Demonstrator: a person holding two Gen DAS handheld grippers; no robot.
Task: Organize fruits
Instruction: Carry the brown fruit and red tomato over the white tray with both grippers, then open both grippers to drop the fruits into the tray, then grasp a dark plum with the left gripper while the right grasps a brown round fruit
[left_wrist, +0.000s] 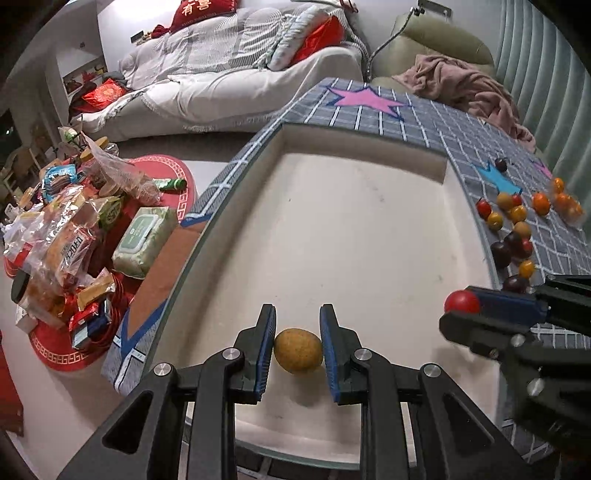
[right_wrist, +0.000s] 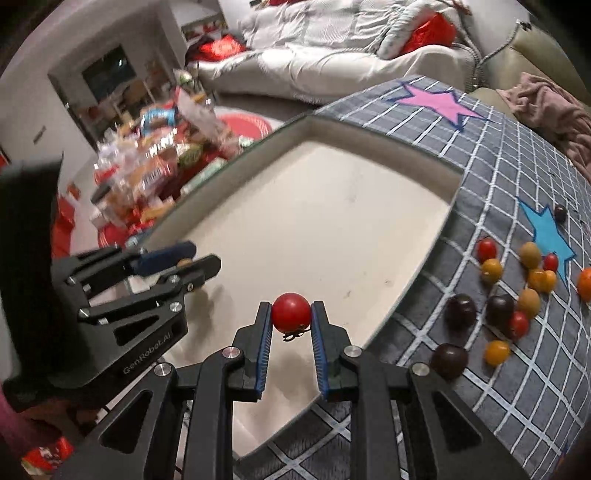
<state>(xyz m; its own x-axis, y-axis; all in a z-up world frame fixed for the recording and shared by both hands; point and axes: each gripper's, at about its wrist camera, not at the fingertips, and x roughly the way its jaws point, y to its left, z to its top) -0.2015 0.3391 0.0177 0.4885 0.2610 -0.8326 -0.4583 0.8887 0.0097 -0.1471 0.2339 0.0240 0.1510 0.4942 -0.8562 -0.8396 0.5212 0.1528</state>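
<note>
My left gripper (left_wrist: 297, 315) is shut on a yellow-brown oval fruit (left_wrist: 298, 350), held over the bare cream part of the table (left_wrist: 351, 229). My right gripper (right_wrist: 291, 304) is shut on a red cherry tomato (right_wrist: 291, 312) above the same cream surface; in the left wrist view that tomato (left_wrist: 461, 302) shows at the right, between the right gripper's fingers. The left gripper (right_wrist: 201, 258) appears blurred at the left of the right wrist view. Several small fruits (right_wrist: 517, 295), red, yellow, orange and dark purple, lie scattered on the grey checked cloth (right_wrist: 480, 387).
The grey cloth with pink star (left_wrist: 365, 99) and blue star (right_wrist: 550, 236) covers the table's right and far sides. On the floor at left lies a pile of snack packets (left_wrist: 66, 229) on red mats. A sofa (left_wrist: 229, 85) stands beyond, and a pink blanket (left_wrist: 465, 85) lies at the far right.
</note>
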